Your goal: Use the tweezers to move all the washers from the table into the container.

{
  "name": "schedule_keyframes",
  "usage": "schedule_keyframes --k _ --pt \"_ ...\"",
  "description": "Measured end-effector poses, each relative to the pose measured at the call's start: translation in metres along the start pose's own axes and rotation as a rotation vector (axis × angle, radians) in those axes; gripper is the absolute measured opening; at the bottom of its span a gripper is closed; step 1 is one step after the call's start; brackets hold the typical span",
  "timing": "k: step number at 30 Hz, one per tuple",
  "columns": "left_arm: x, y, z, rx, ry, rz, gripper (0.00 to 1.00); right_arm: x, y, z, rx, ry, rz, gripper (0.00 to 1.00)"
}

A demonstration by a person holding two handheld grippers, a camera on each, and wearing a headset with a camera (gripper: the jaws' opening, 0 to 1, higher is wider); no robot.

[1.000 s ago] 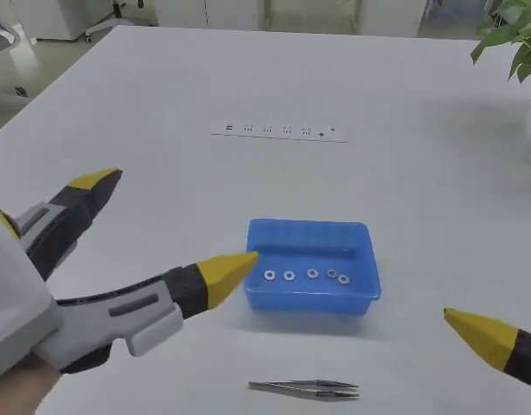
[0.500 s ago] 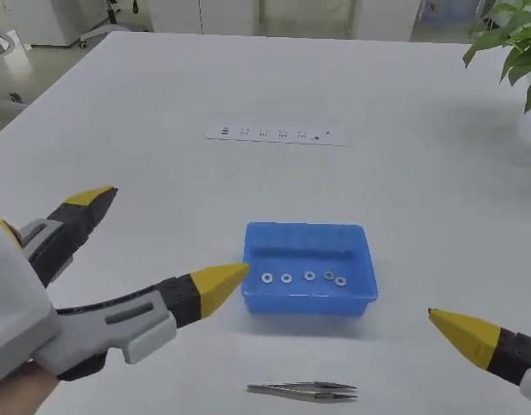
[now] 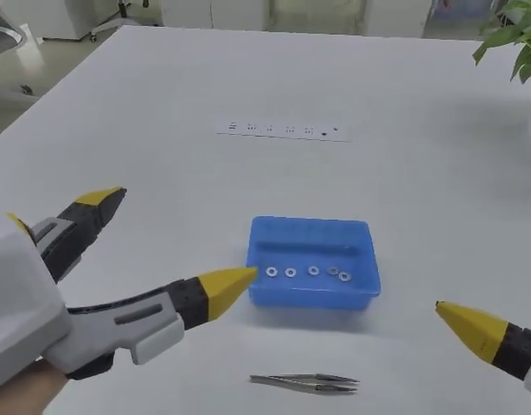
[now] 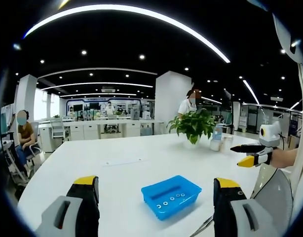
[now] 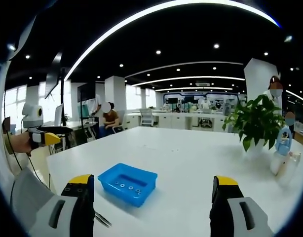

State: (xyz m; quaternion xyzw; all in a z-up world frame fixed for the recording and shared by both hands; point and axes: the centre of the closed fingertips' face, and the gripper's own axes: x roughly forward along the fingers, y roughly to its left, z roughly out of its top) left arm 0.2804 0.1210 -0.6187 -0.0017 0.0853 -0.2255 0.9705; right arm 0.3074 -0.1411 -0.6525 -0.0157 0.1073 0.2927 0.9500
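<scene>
A blue tray point(image 3: 313, 242) sits mid-table with several small washers point(image 3: 291, 272) in a row inside it. Metal tweezers point(image 3: 304, 381) lie flat on the table just in front of the tray, untouched. My left gripper point(image 3: 172, 238) hovers open to the tray's left, its inner yellow tip close to the tray's left edge. One yellow finger point(image 3: 473, 333) of my right gripper shows at the lower right, well clear of the tray. Between the open left jaws I see the tray point(image 4: 171, 196) and tweezers point(image 4: 203, 228). Between the open right jaws are the tray point(image 5: 127, 183) and tweezers point(image 5: 102, 218).
A flush strip with small markings point(image 3: 283, 130) lies farther back on the white table point(image 3: 404, 173). A potted plant point(image 3: 516, 43) stands at the far right corner, with small bottles point(image 5: 282, 153) beside it. People sit and stand at desks beyond the table.
The head camera has shifted slightly. Both grippers hold almost the same open pose. Tweezers, tray and washers have not moved.
</scene>
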Motion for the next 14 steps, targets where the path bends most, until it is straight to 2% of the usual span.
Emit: schedule_keyframes --k 4,8,12,14 --pt "-0.006 0.000 -0.003 -0.015 -0.003 0.020 0.99 0.002 -0.006 0.007 -0.028 -0.026 -0.020 0.99" --pt "-0.006 -0.002 -0.004 -0.012 -0.009 0.021 0.99 0.004 -0.009 0.011 -0.015 -0.043 -0.028 0.99" --pt "-0.002 -0.003 -0.003 -0.007 -0.003 -0.007 0.99 0.000 -0.009 0.014 0.003 -0.058 -0.061 0.99" --pt "0.001 -0.006 -0.001 -0.006 -0.009 -0.038 0.99 -0.002 -0.007 0.012 0.019 -0.049 -0.078 0.99"
